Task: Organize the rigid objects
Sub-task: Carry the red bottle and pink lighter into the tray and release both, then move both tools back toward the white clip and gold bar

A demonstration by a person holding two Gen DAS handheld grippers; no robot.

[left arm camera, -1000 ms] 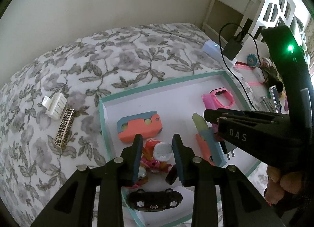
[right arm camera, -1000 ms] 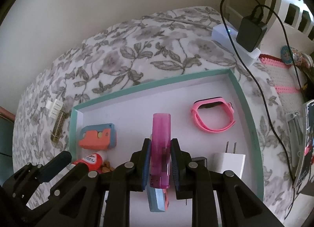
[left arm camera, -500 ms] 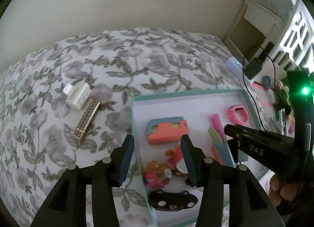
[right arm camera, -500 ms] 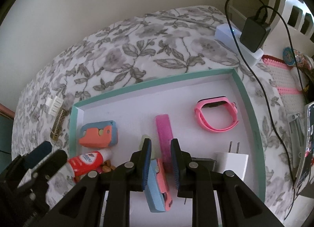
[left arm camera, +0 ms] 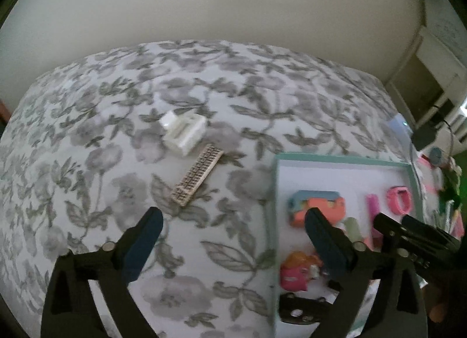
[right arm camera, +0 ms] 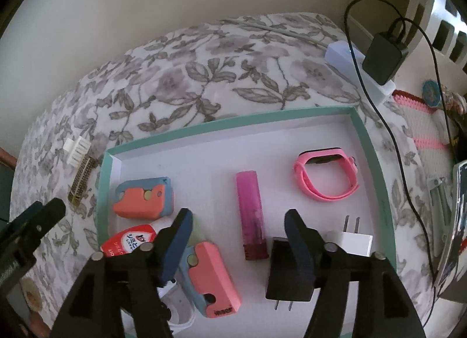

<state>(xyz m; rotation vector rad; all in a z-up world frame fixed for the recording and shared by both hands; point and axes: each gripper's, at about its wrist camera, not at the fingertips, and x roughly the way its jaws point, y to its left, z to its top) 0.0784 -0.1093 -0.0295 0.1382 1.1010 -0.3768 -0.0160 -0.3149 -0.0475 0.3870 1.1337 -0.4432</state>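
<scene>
1. Hovering over the flowered bed point(left arm camera: 233, 81), the left hand-held gripper point(left arm camera: 233, 221) has just been opening; its jaws stand wide with nothing between them, only bedspread below.
2. Right hand-held gripper point(right arm camera: 238, 221), low centre of its own view, has also just been opening. Pink lighter point(right arm camera: 251, 215) lies flat on the tray floor between the spread fingers, untouched by the pads.
3. Teal tray point(right arm camera: 376, 162) already holds the lighter, two coral-and-blue cases point(right arm camera: 144, 197), a pink watch point(right arm camera: 327, 173), and a black plug point(right arm camera: 287, 270) and white plug point(right arm camera: 354, 238) at lower right.
4. Still outside the tray, middle of the left view: a slim gold studded bar point(left arm camera: 197, 175), and touching its far end, a white ribbed block point(left arm camera: 184, 131).
5. Handling, by judgement: both look light and stiff, and the soft quilt will give under a downward press.
   - Bar: thin and low; pinch across its narrow width at mid-length, fingers dipping into the fabric.
   - Block: taller and boxy, probably smooth plastic; grip its flat opposite sides.
6. Either could skid or tip if caught off-centre.
</scene>
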